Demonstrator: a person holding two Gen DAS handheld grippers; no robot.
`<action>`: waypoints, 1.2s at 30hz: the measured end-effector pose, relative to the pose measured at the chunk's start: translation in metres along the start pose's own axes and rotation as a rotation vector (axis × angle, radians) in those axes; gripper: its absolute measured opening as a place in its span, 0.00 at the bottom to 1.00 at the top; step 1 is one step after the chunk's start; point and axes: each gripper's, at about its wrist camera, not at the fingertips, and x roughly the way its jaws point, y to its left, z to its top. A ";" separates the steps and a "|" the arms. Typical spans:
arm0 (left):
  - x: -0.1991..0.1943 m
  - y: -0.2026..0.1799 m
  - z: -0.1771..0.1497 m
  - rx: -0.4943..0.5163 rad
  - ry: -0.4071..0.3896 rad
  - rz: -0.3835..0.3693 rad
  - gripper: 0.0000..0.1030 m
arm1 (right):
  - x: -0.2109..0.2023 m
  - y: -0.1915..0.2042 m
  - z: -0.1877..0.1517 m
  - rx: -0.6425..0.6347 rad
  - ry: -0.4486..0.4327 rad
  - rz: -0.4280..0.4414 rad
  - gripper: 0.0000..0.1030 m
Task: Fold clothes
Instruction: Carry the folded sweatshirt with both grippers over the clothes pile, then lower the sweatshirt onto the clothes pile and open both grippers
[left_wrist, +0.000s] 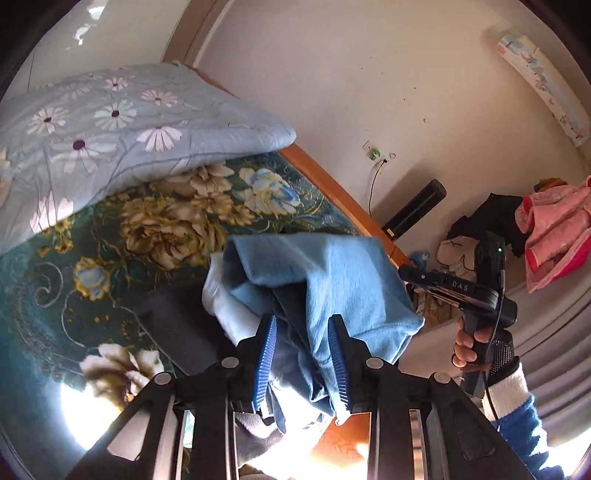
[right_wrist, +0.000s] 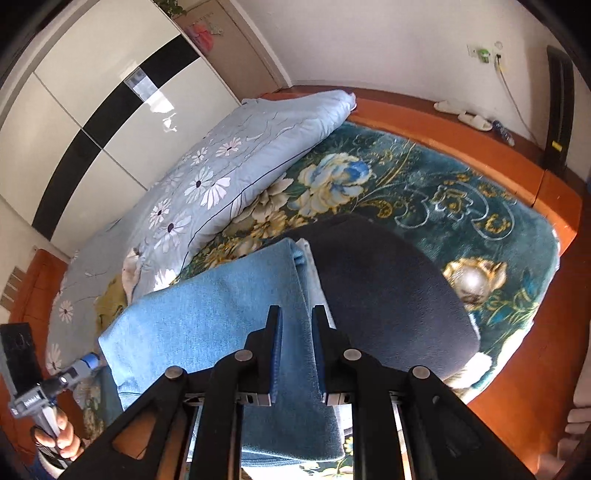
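Note:
A pair of light blue jeans (left_wrist: 325, 273) hangs bunched between the fingers of my left gripper (left_wrist: 303, 332), which is shut on the fabric above the bed. In the right wrist view the same jeans (right_wrist: 207, 317) lie as a folded panel, and my right gripper (right_wrist: 297, 321) is shut on their edge. A dark navy garment (right_wrist: 388, 288) lies flat on the bed under and right of the jeans; it also shows in the left wrist view (left_wrist: 177, 325). The right gripper's body and hand show in the left wrist view (left_wrist: 476, 291).
A teal floral blanket (right_wrist: 461, 192) covers the bed with its orange wooden frame (right_wrist: 461, 136). A folded light blue daisy quilt (left_wrist: 110, 125) lies at the far side. Pink and dark clothes (left_wrist: 554, 229) hang by the wall. Slippers (right_wrist: 465, 112) rest on the frame.

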 end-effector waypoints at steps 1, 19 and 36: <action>-0.001 -0.005 0.005 0.016 -0.006 0.000 0.34 | -0.006 0.002 0.000 -0.001 -0.016 -0.005 0.16; 0.088 0.008 0.004 0.036 0.124 0.040 0.38 | 0.017 0.008 -0.057 -0.025 0.035 0.071 0.16; 0.080 0.019 0.006 0.008 0.131 0.071 0.38 | 0.029 0.022 -0.052 -0.031 0.048 0.037 0.16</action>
